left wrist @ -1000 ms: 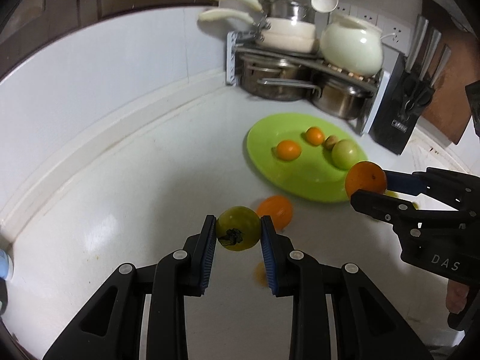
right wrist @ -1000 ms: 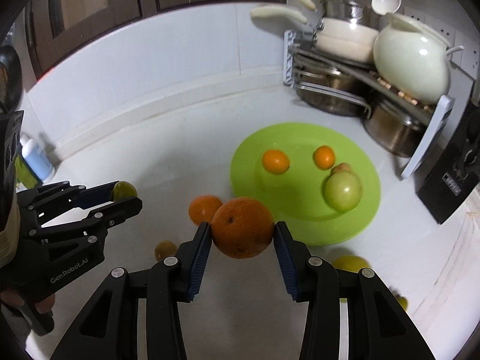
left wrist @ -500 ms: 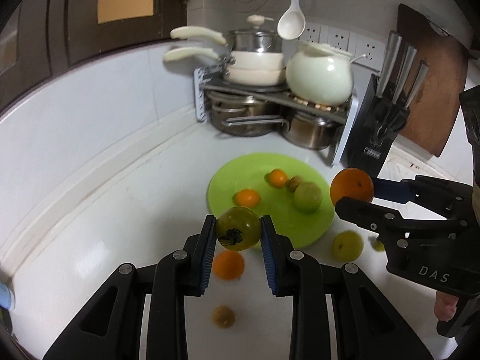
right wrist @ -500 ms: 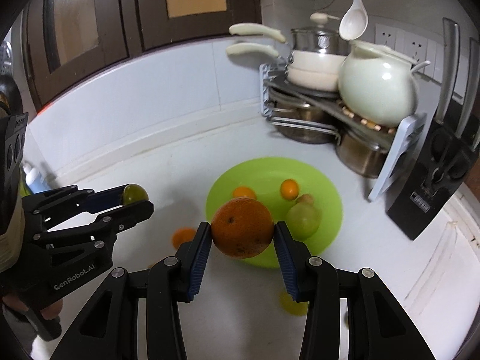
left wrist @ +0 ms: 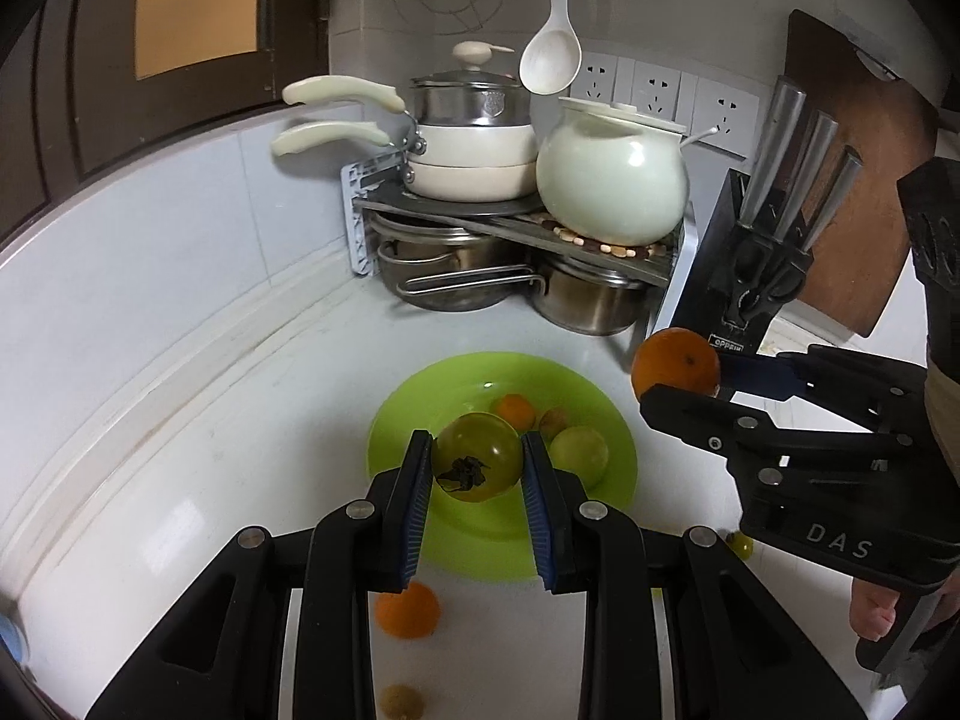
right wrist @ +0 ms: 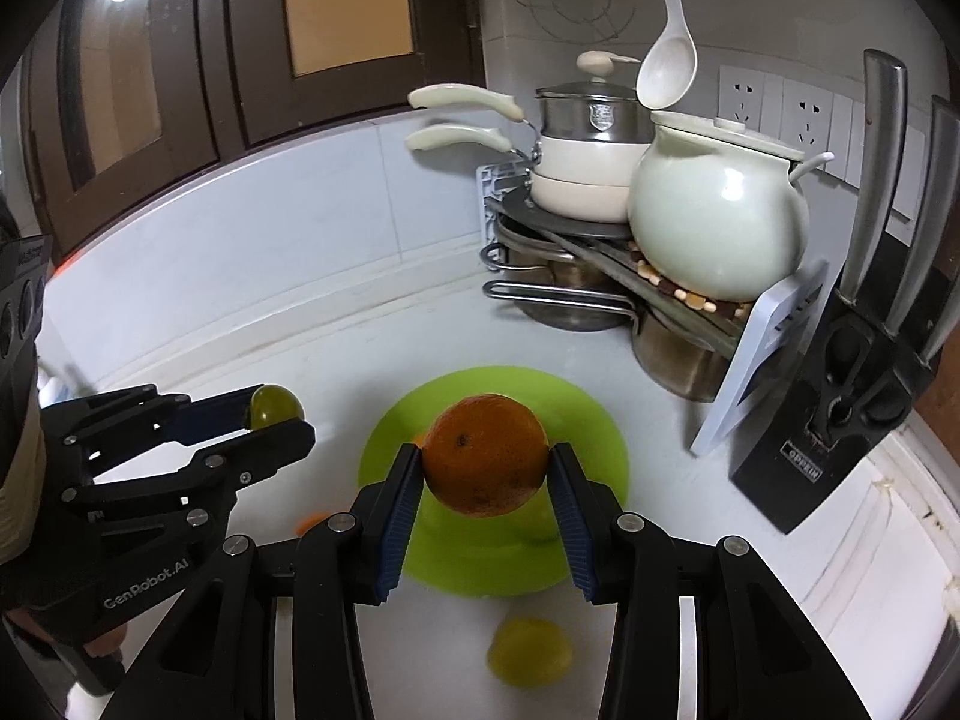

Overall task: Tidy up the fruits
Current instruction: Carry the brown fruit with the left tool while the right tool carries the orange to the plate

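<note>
Fruit sits in both grippers above the white table. The left gripper is clamped on a green tomato, its dark stalk facing the camera, the blue pads pressing on both sides. The right gripper is clamped on a large orange in the same way. In the left wrist view the right gripper comes in from the right edge with the orange at its tip; in the right wrist view the left gripper comes in from the left edge with the tomato at its tip.

Below them, on the table's near part, lie loose fruits: a small orange, a small brownish fruit nearer the camera, and a yellow fruit, blurred.

Further in lies a green plate. On it are a pale green fruit, a little brown one touching it, and a small orange one.

At the table's far corner stands a rack with steel pots below; on top are cream pans and a pale round pot. A white ladle hangs on the wall above. Right of the rack stands a black knife block.
</note>
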Available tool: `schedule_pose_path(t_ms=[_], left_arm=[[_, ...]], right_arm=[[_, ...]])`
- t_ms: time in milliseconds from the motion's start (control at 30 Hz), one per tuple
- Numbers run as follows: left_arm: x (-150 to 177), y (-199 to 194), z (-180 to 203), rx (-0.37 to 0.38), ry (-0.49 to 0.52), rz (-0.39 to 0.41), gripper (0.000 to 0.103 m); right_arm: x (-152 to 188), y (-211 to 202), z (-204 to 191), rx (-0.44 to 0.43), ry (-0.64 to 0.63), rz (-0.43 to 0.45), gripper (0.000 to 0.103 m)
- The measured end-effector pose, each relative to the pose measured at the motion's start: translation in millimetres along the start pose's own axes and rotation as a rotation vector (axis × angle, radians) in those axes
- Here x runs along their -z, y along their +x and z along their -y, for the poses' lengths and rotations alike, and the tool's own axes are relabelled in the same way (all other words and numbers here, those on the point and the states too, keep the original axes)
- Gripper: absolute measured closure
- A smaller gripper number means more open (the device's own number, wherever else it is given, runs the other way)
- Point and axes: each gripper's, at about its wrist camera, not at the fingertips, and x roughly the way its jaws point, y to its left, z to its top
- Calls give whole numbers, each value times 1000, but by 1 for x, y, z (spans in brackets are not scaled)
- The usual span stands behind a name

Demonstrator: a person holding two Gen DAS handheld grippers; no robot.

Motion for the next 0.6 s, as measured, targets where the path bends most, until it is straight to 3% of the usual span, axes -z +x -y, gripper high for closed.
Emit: schedule_pose_path(t_ms=[400, 600], left_arm=[[-26, 59, -2, 17, 15, -70, 74], [-30, 100, -13, 42, -2, -142, 74]], right_arm=[[-19, 55, 15, 4, 18, -82, 59], [-25, 88, 21, 14, 19, -135, 59]])
